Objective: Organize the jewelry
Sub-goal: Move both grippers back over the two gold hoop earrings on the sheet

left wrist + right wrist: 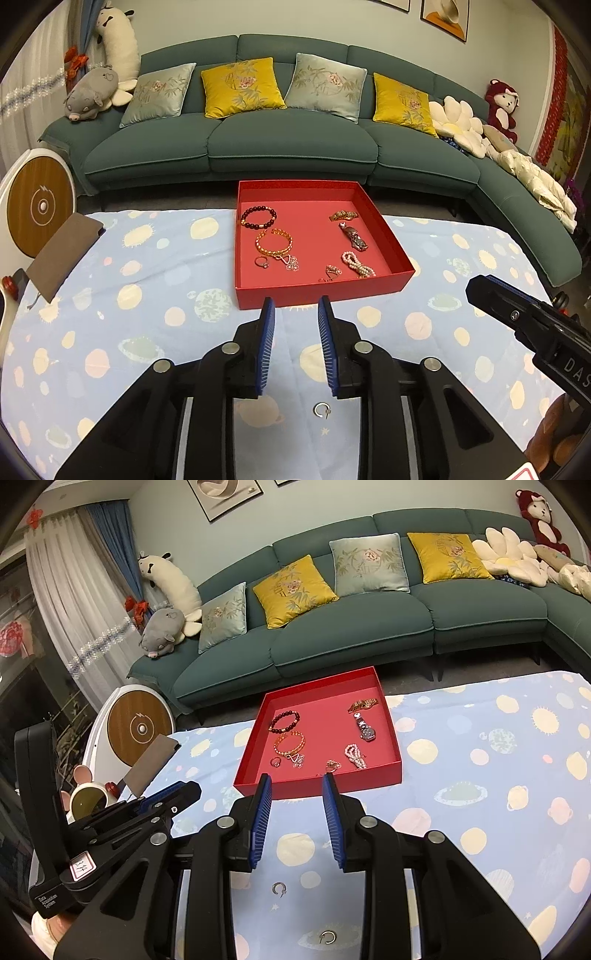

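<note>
A red tray (314, 293) sits on the planet-print cloth (147, 295) and holds several pieces: a dark bead bracelet (258, 218), an orange bracelet (275, 242), a watch (354, 238) and a pearl strand (358, 264). My left gripper (296, 302) is open just short of the tray's near wall, with nothing between its blue pads. A silver hoop earring (321, 410) lies on the cloth below it. My right gripper (297, 780) is open too and holds nothing. Two hoop earrings (279, 888) (328, 937) lie loose on the cloth beneath it.
A green sofa (288, 147) with cushions and plush toys runs behind the table. A brown notebook (62, 251) lies at the table's left edge, beside a round white and wood stand (40, 206). Each gripper shows at the side of the other's view.
</note>
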Available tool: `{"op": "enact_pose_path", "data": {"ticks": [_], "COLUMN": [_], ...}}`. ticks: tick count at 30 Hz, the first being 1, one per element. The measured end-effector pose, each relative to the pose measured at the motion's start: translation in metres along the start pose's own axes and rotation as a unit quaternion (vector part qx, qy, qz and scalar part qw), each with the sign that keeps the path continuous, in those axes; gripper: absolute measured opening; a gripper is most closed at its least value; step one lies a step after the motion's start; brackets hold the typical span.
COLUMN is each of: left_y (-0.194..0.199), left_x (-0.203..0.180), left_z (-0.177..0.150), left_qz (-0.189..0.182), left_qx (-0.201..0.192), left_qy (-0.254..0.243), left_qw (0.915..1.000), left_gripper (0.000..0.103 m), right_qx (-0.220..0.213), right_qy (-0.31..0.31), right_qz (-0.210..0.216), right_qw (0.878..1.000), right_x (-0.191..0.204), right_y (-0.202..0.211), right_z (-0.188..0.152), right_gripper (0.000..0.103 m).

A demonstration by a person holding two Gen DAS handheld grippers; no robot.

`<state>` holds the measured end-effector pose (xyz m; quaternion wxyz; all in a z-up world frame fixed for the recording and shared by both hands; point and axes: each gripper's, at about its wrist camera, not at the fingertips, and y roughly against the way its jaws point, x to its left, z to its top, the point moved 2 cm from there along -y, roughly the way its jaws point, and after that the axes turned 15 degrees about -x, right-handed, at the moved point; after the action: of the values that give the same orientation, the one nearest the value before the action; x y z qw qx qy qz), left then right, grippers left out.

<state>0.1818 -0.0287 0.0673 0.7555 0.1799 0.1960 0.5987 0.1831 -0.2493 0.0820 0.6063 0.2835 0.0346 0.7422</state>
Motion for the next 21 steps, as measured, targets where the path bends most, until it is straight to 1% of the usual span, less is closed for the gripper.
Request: {"op": "enact_pose_path", "data": {"ticks": [1, 2, 3, 4, 6, 8, 12, 13, 14, 15, 17, 21], "left_y": [0.002, 0.003, 0.005, 0.007, 0.011, 0.015, 0.021, 0.023, 0.025, 0.026, 0.029, 0.031], "left_x": [0.000, 0.001, 0.002, 0.003, 0.007, 0.013, 0.024, 0.025, 0.026, 0.027, 0.030, 0.034], "left_z": [-0.003, -0.006, -0.009, -0.014, -0.021, -0.030, -0.048, -0.052, -0.057, -0.063, -0.073, -0.093], "left_qz": [0.000, -0.001, 0.001, 0.004, 0.006, 0.010, 0.011, 0.012, 0.014, 0.016, 0.019, 0.019], "left_qx": [0.002, 0.004, 0.005, 0.005, 0.009, 0.013, 0.030, 0.032, 0.035, 0.039, 0.046, 0.064], "left_qy": [-0.002, -0.005, -0.009, -0.012, -0.016, -0.011, 0.006, 0.009, 0.011, 0.012, 0.015, 0.024], "left_qw": [1.0000, 1.0000, 0.9999, 0.9999, 0.9998, 0.9998, 0.9995, 0.9994, 0.9992, 0.9991, 0.9987, 0.9974], "left_gripper": [0.027, 0.030, 0.035, 0.038, 0.047, 0.048, 0.050, 0.050, 0.053, 0.056, 0.058, 0.059], "right_qx": [0.001, 0.004, 0.007, 0.012, 0.026, 0.041, 0.081, 0.092, 0.102, 0.109, 0.124, 0.138], "right_qy": [0.004, 0.008, 0.011, 0.016, 0.029, 0.039, 0.042, 0.045, 0.047, 0.050, 0.061, 0.086], "right_qz": [0.000, -0.001, -0.001, -0.002, -0.006, -0.010, -0.012, -0.014, -0.017, -0.020, -0.025, -0.030], "right_qw": [1.000, 1.000, 1.000, 1.000, 0.999, 0.998, 0.996, 0.995, 0.993, 0.993, 0.990, 0.986], "right_x": [0.001, 0.001, 0.001, 0.001, 0.000, -0.002, -0.010, -0.012, -0.013, -0.014, -0.014, -0.012], "right_y": [0.001, 0.003, 0.005, 0.006, 0.009, 0.013, 0.021, 0.021, 0.022, 0.023, 0.024, 0.023], "right_z": [-0.002, -0.005, -0.010, -0.015, -0.027, -0.043, -0.086, -0.096, -0.108, -0.118, -0.138, -0.163], "right_gripper": [0.029, 0.030, 0.033, 0.036, 0.036, 0.036, 0.036, 0.039, 0.046, 0.048, 0.049, 0.049]}}
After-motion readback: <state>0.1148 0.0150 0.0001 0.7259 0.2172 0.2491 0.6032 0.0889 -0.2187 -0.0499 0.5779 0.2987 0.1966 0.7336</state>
